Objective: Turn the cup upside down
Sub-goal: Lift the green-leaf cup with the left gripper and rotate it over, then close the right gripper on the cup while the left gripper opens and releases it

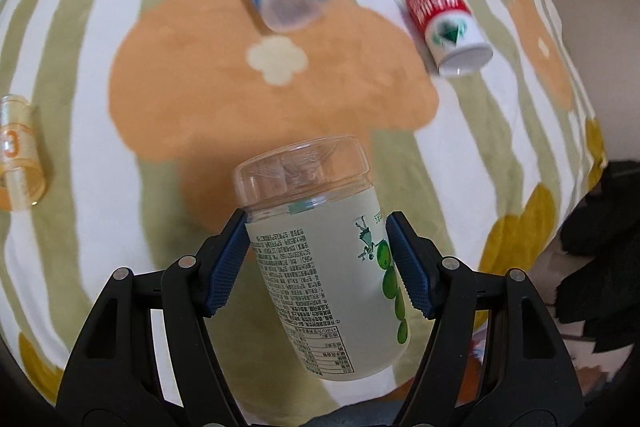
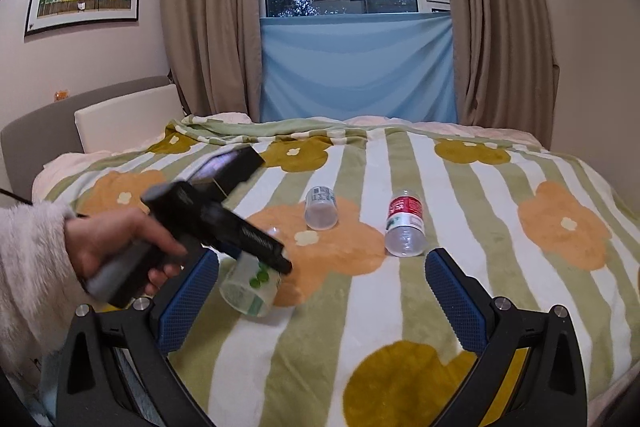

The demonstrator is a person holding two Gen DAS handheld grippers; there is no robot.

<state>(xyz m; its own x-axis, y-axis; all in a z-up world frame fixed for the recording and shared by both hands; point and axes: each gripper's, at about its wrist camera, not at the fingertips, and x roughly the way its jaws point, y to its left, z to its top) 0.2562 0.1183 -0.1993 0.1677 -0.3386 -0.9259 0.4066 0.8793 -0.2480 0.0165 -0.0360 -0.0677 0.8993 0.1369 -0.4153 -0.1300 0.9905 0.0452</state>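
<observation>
On the cup (image 1: 320, 259) we see dense small print and a table, too fine to read. The red label on the cup (image 1: 448, 19) beyond it is blurred.

Left gripper (image 1: 318, 259) clamped shut, held in hand (image 2: 120, 247); right gripper (image 2: 320, 291) jaws wide apart.
</observation>
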